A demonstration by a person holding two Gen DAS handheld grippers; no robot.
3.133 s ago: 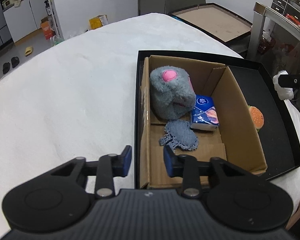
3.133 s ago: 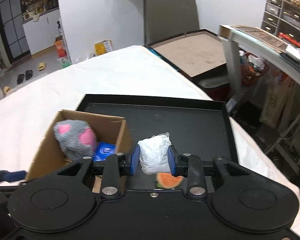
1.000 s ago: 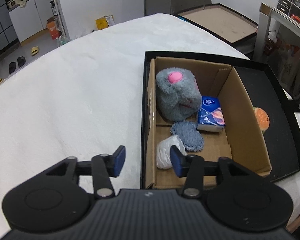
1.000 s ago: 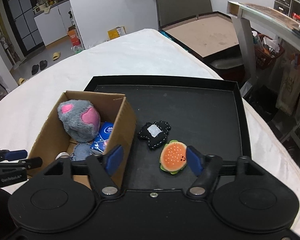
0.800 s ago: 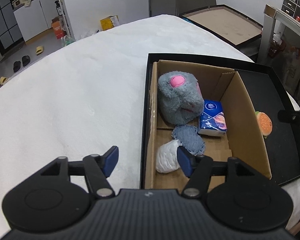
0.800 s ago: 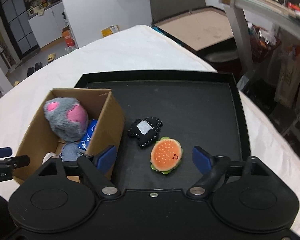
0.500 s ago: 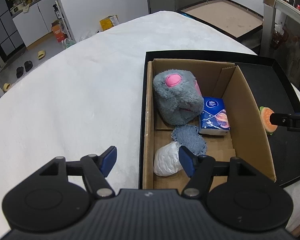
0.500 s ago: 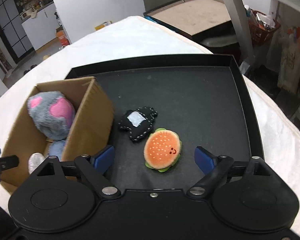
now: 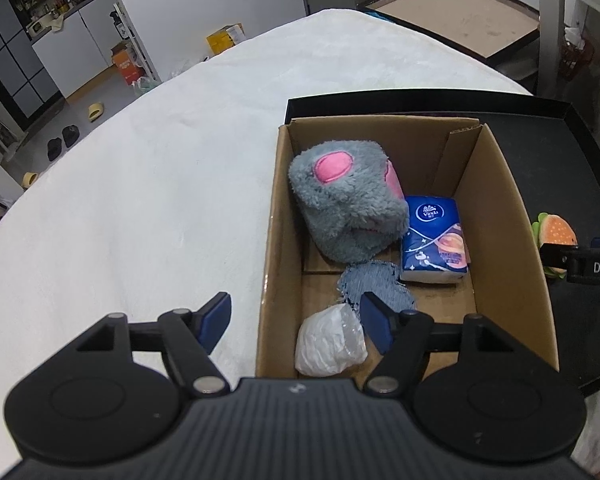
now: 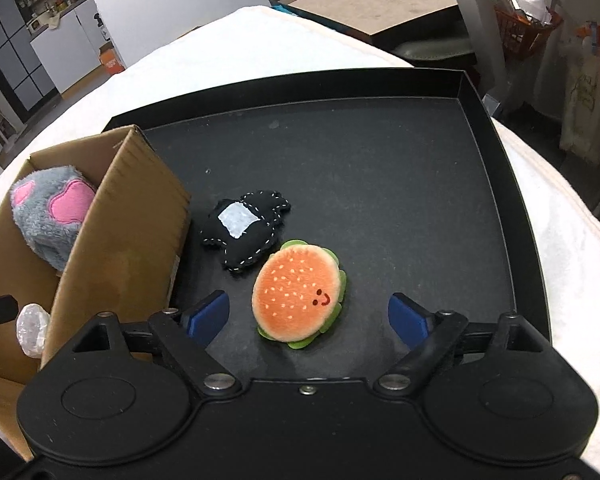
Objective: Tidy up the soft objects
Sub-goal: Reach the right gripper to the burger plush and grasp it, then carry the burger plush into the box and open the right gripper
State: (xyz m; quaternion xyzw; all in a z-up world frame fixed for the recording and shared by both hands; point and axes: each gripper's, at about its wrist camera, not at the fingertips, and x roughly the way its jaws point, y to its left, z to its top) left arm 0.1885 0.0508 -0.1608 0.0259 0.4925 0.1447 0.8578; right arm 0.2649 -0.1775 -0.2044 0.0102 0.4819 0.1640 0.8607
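Right tool [image 10: 308, 316], blue pads wide apart and empty, should straddle the round orange plush burger [image 10: 298, 294], squeezing its middle gently.

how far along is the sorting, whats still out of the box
Done: the grey plush, tissue pack, denim patch and white bag sit in the cardboard box. In hand: nothing; the right gripper is open around the burger plush. Left: that and the black plush on the tray.

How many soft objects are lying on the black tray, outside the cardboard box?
2. The burger plush lies between the open right gripper's fingers, and the black felt toy is just behind it, near the cardboard box. The box may hide others.
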